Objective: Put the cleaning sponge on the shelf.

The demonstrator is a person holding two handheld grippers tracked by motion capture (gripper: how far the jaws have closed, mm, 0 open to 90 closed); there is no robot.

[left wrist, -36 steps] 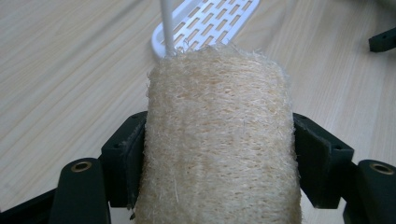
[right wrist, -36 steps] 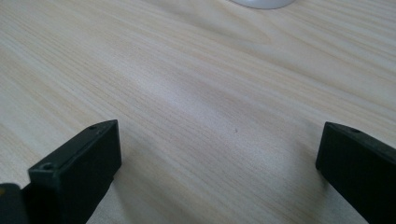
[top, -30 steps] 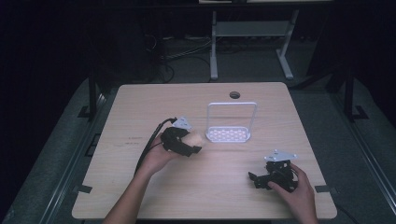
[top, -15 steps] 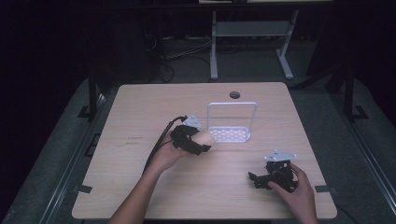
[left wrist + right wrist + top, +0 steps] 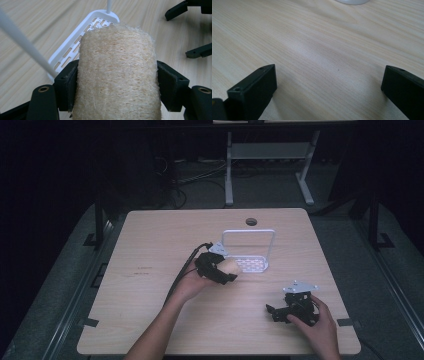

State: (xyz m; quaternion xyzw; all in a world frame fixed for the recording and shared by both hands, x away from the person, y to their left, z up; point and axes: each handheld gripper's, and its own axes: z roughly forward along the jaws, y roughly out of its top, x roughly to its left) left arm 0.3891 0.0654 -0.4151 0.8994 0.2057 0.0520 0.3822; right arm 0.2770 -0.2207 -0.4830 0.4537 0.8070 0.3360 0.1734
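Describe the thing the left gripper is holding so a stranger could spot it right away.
Start at the wooden table and find the white wire rack near its middle. Just in front of the rack, the left gripper clamps a loofah sponge between its black jaws. It is the one pale tan, rough, fibrous cylinder among hard things.

Pale straw-coloured fibrous loofah (image 5: 117, 72); white slotted rack (image 5: 248, 251); black left hand-held gripper (image 5: 216, 270); light wood-grain tabletop (image 5: 150, 245); grey floor (image 5: 60, 285).

A pale wood bench (image 5: 150, 320) (round cable hole (image 5: 251, 222) at its far edge) carries a white perforated tray (image 5: 255, 265) right of centre; the right hand-held gripper (image 5: 275, 312) seems to rest near-right.
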